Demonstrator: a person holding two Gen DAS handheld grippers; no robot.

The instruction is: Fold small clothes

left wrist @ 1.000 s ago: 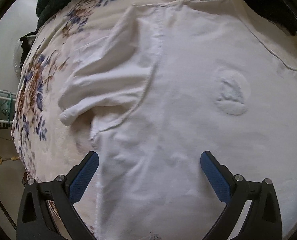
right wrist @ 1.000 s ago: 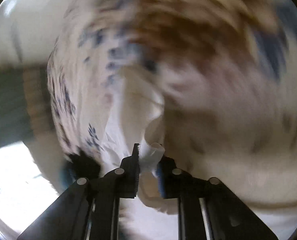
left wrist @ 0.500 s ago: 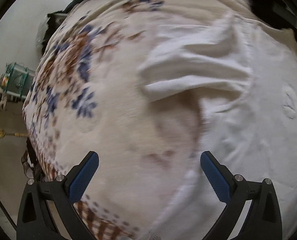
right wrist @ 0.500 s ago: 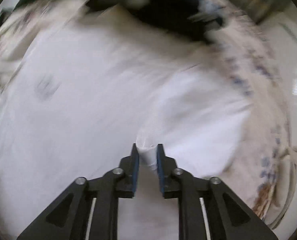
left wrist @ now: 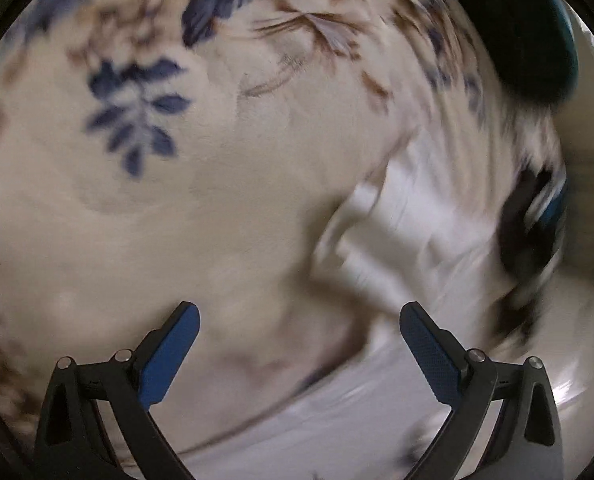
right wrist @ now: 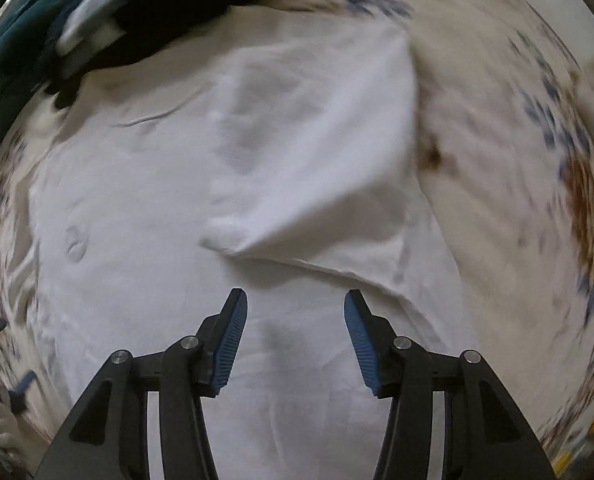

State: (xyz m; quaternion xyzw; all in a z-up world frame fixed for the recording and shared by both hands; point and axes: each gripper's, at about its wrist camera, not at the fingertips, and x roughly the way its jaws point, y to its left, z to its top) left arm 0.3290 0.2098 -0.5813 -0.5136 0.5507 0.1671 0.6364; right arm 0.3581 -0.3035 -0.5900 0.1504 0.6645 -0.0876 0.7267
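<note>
A white shirt [right wrist: 169, 208] lies spread on a floral blanket [right wrist: 497, 168]. Its right sleeve [right wrist: 317, 152] is folded inward over the body, its tip just ahead of my right gripper [right wrist: 295, 304], which is open and empty above the shirt. In the blurred left wrist view the shirt's other sleeve [left wrist: 409, 236] lies to the right and the shirt's edge [left wrist: 317, 416] runs below. My left gripper [left wrist: 299, 320] is open and empty over the blanket [left wrist: 177, 200], left of the shirt.
Dark clothes [right wrist: 109, 32] lie piled at the far edge of the blanket beyond the shirt. They also show blurred in the left wrist view [left wrist: 533, 232], with a dark teal item [left wrist: 537, 40] at the upper right.
My right gripper has opened and let go of the sleeve, which now lies folded over the shirt. My left gripper has swung left, off the shirt and over the floral blanket.
</note>
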